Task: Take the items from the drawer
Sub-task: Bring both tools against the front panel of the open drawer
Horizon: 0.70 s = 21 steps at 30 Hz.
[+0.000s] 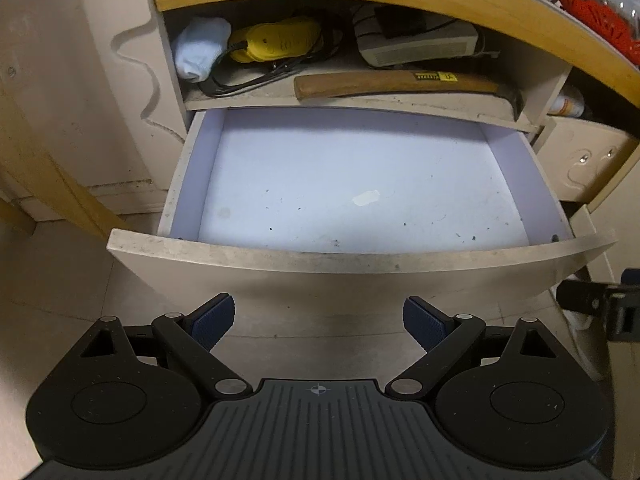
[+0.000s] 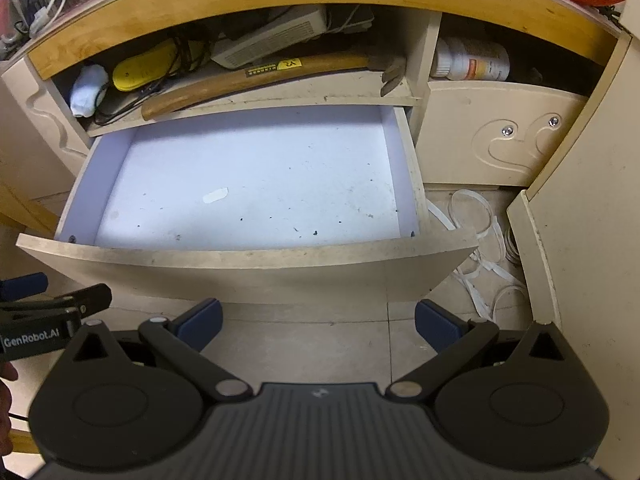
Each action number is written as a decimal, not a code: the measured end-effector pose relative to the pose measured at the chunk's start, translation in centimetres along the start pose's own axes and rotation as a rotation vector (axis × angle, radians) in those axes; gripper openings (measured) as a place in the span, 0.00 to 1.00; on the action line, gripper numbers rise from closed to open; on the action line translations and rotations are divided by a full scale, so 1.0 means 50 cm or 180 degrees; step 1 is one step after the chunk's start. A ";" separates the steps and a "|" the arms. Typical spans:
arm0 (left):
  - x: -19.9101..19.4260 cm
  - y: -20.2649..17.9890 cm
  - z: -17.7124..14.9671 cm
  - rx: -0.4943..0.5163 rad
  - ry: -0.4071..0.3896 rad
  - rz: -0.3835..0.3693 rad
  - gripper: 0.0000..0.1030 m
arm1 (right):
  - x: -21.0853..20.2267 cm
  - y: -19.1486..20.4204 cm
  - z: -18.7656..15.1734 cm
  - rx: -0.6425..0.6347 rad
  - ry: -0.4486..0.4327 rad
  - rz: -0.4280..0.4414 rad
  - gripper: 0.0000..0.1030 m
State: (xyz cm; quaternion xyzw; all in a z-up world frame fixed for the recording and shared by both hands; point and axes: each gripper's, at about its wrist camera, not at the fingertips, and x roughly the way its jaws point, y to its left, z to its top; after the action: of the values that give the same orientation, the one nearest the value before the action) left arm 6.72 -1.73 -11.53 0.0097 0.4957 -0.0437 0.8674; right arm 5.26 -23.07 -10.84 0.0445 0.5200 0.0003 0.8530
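The drawer stands pulled out, with a beige curved front and a pale lilac inside. Its floor holds only specks and a small white scrap. It also shows in the right wrist view, with the scrap on its floor. My left gripper is open and empty, in front of and below the drawer front. My right gripper is open and empty, also in front of the drawer. The left gripper's side shows at the left edge of the right wrist view.
The open shelf above the drawer holds a wooden-handled hammer, a yellow device with a black cord, a white cloth and a grey box. A white bottle lies in the right cubby. White straps lie on the floor.
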 end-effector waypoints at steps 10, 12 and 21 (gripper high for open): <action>0.062 0.003 0.002 -0.0010 0.0036 0.0006 0.91 | 0.062 0.003 0.000 -0.0014 0.0071 0.0002 1.00; 0.074 0.005 0.002 -0.0019 0.0050 0.0010 0.91 | 0.078 0.004 -0.001 -0.0007 0.0073 -0.0020 1.00; 0.129 0.017 0.002 -0.0114 0.0183 0.0037 0.91 | 0.140 0.009 0.006 -0.0049 0.0089 -0.0092 1.00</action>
State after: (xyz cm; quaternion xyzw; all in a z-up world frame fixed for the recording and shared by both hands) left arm 10.12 -1.29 -17.05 -0.0017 0.5210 -0.0295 0.8531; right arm 8.75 -22.33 -16.88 0.0305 0.5324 -0.0073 0.8459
